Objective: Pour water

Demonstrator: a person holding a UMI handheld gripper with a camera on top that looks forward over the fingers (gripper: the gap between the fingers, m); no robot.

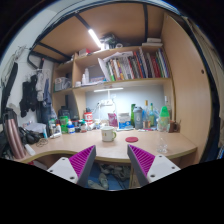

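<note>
Purple-padded hand-held gripper (112, 165) hangs spread wide with nothing in it just off the near edge of the wooden surface (110, 150), while a white mug (109, 133) sits mid-surface beyond the fingers and a green bottle (164, 119) stands toward the far right corner under the bookshelf (125, 68).

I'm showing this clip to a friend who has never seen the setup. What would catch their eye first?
Probably the gripper itself, its two pink pads spread open with nothing between them. Beyond them, a white mug stands on the wooden desk, and a shelf of books hangs above it.
</note>
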